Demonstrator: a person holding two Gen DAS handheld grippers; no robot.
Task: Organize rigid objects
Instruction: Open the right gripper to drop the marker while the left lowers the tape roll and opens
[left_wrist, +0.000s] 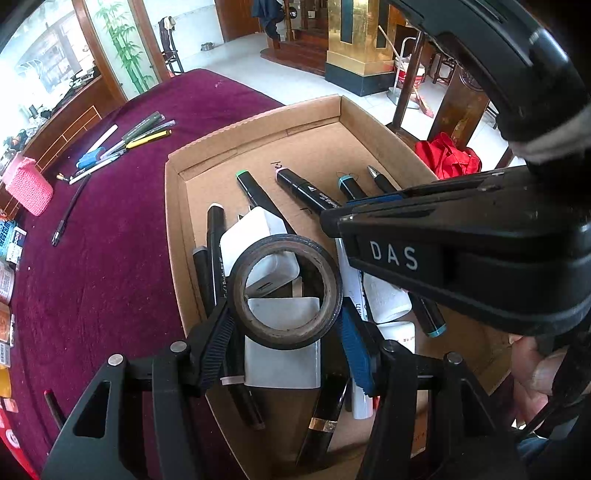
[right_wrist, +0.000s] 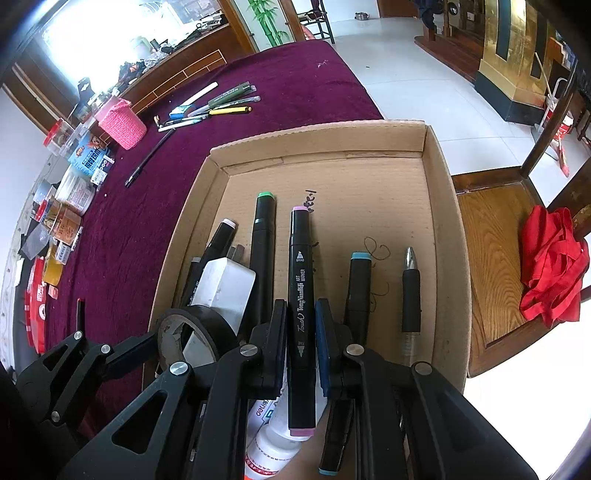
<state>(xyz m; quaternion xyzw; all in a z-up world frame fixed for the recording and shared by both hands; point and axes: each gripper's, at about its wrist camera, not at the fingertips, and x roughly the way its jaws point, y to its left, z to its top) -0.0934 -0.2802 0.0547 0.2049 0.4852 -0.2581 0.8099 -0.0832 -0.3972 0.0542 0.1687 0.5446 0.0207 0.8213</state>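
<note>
Tape roll (left_wrist: 286, 291) sits gripped between the left gripper (left_wrist: 284, 325) fingers above the cardboard box (right_wrist: 439, 206); right gripper (right_wrist: 301, 354) fingers straddle a pink-capped marker (right_wrist: 302, 314) at 12 o'clock, contact unclear.

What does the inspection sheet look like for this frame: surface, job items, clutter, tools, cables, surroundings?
Surface: maroon tablecloth; cardboard tray lies on it.
Job's things: black tape roll held above the tray; pink-capped marker lying in the tray between the right tool's fingers; green-capped marker, white charger and more pens in the tray; loose pens on the cloth.
Clutter: pink knitted basket, small boxes at the cloth's edge.
Grippers: left tool shut on the roll; right tool straddles the marker, small gaps visible at both sides.
Cables: nothing seen.
Surroundings: wooden chair with red cloth; tiled floor.
</note>
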